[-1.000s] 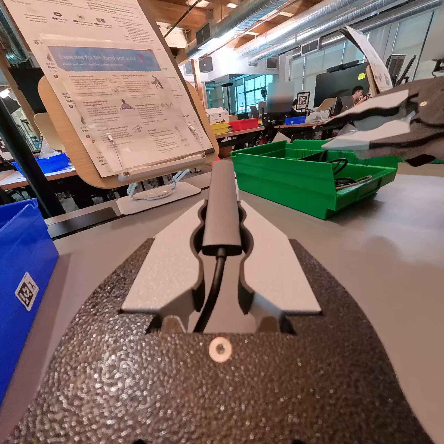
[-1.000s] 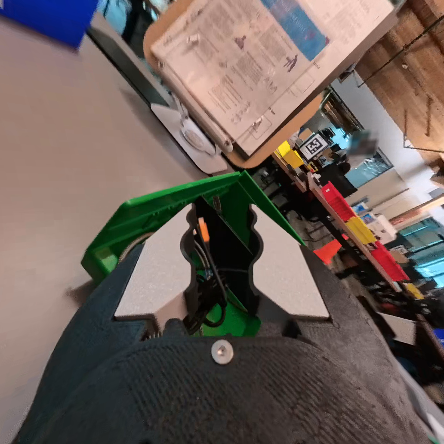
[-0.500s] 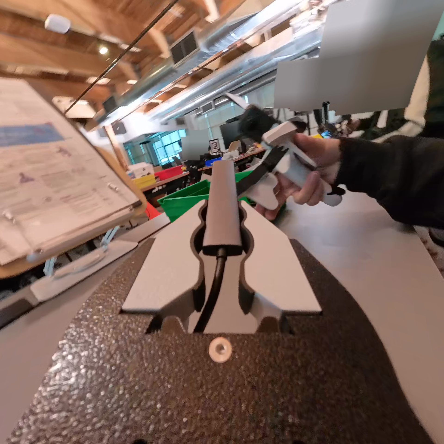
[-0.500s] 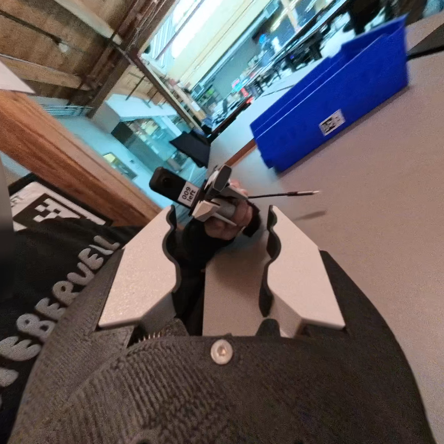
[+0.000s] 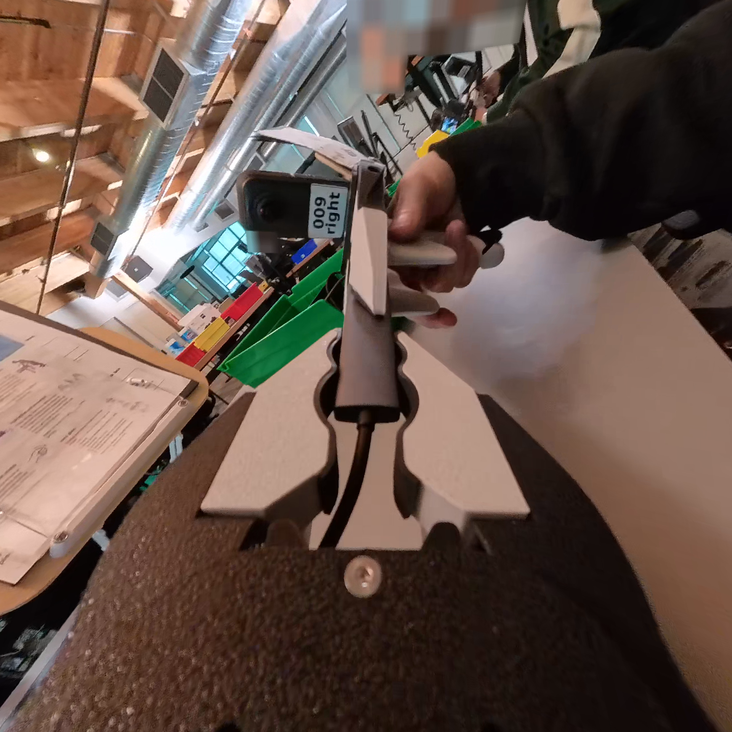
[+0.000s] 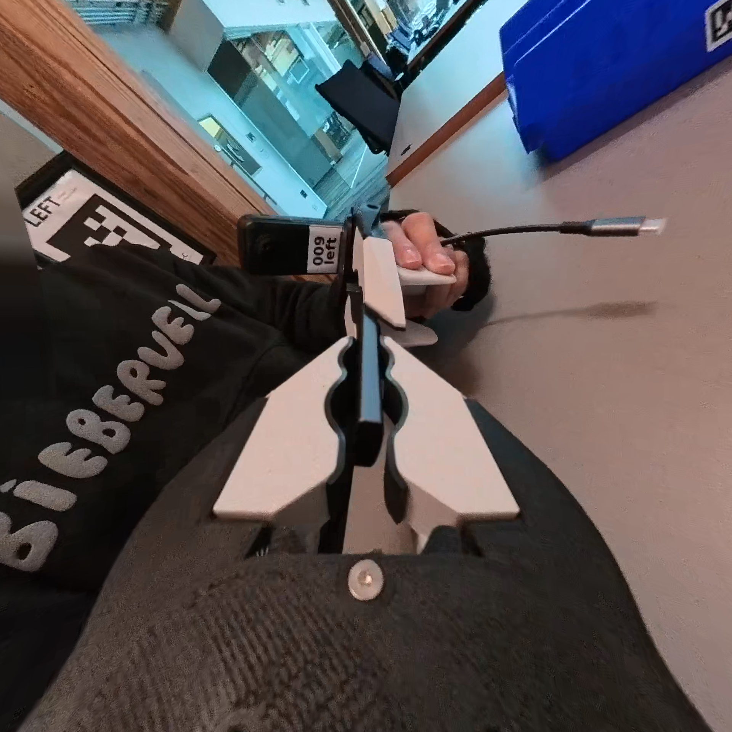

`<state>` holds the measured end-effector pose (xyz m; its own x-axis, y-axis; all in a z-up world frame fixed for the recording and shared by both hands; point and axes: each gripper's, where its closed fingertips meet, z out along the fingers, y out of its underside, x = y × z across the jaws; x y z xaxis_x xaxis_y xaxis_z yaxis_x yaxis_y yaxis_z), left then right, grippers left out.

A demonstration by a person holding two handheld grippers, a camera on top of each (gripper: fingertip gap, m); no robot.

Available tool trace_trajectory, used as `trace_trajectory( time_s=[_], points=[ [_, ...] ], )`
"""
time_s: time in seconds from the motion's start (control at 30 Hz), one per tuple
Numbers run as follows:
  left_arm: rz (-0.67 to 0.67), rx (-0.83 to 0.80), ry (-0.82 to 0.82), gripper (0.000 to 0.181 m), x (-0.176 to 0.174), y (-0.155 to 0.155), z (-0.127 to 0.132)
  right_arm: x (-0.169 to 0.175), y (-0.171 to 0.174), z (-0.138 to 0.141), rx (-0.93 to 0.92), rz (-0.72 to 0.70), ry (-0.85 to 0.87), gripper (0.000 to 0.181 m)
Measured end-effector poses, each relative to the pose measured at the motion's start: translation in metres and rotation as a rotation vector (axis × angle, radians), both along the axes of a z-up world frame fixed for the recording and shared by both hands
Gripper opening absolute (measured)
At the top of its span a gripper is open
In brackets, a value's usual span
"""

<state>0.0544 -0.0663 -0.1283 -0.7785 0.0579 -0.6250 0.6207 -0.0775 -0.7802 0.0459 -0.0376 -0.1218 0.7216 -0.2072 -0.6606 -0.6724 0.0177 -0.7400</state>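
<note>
- Two grippers on one thing: a slim grey hub [image 5: 366, 376], held mid-air over the table [image 5: 574, 356].
- Left gripper [image 5: 366, 344] is clamped on the hub's cable end, w/ the black lead running back btwn its fingers.
- Right gripper [image 6: 364, 356] comes in head-on, jaws close around the hub's far end. Can't tell if it's actually squeezing.
- In the right wrist view the cable plug [image 6: 618, 229] sticks out toward 3 o'clock and a blue bin [image 6: 614, 79] sits at 1.
- In the left wrist view a green bin [image 5: 285, 336] is approx 11 and a doc stand [image 5: 79, 435] is at 9.
</note>
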Motion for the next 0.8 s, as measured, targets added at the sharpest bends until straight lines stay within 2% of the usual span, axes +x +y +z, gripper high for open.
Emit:
trace_trajectory(
  time_s=[0.1,0.2,0.23,0.27,0.3,0.37,0.43,0.53,0.6,0.7,0.8],
  points=[
    [0.033,-0.001,-0.008,0.022,0.005,0.0,-0.001,0.003,0.0,-0.001,-0.034,0.001,-0.025,0.008],
    [0.106,-0.125,0.013,0.054,0.012,0.004,0.018,0.014,-0.013,0.003,-0.091,-0.088,-0.087,0.008],
    [0.11,-0.17,0.023,0.068,0.013,0.007,0.025,0.02,-0.023,0.009,-0.092,-0.148,-0.103,0.008],
    [0.129,-0.217,0.032,0.073,0.015,0.011,0.032,0.029,-0.037,0.013,-0.114,-0.231,-0.134,0.008],
    [0.162,-0.266,0.03,0.073,0.019,0.015,0.039,0.041,-0.055,0.021,-0.144,-0.357,-0.186,0.008],
    [0.242,-0.386,-0.008,0.077,0.027,0.027,0.056,0.044,-0.085,0.042,-0.165,-0.494,-0.242,0.008],
    [0.289,-0.437,-0.027,0.073,0.033,0.034,0.063,0.049,-0.121,0.065,-0.226,-0.697,-0.344,0.008],
    [0.313,-0.294,0.031,0.067,0.044,0.019,0.04,0.048,-0.175,0.078,-0.51,-0.919,-0.488,0.008],
    [0.325,-0.199,0.04,0.064,0.047,0.011,0.024,0.05,-0.212,0.078,-0.752,-0.997,-0.531,0.008],
    [0.339,-0.13,0.034,0.061,0.049,0.005,0.013,0.068,-0.262,0.076,-1.09,-0.991,-0.513,0.008],
    [0.343,-0.121,0.062,0.057,0.051,0.005,0.011,0.091,-0.302,0.069,-1.329,-0.885,-0.38,0.008]
  ],
)
